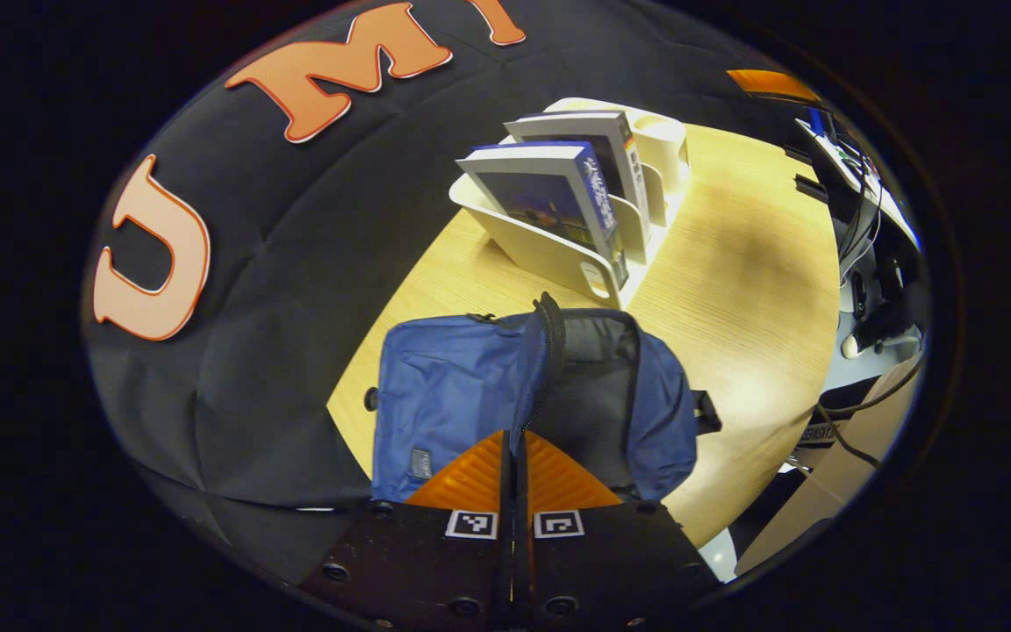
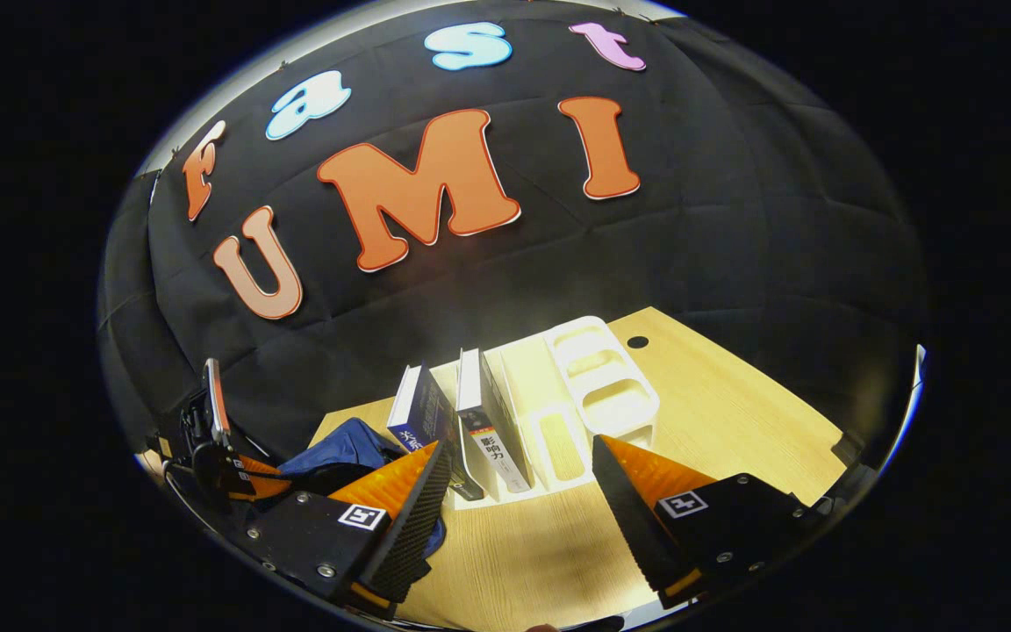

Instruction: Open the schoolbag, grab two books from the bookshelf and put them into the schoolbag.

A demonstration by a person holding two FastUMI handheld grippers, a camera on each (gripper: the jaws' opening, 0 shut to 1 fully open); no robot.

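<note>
Left gripper view: left gripper (image 1: 514, 439) pinched onto the open zipper edge of the blue bag (image 1: 462, 404), which lies on a wooden table (image 1: 734, 290). Beyond it, a white shelf (image 1: 558, 250) holds two books (image 1: 558, 197). Cables and equipment sit off the table's right edge.

Right gripper view: right gripper (image 2: 519, 461) wide apart, holding nothing, above the table (image 2: 716, 404) before the shelf (image 2: 598, 377) and books (image 2: 483, 421). Bag (image 2: 339, 448) and left gripper (image 2: 238, 474) at left.

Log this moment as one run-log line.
left gripper: shut on blue fabric schoolbag zipper edge, unzipped | right gripper: open, facing white plastic bookshelf | two upright books: shelved
</note>
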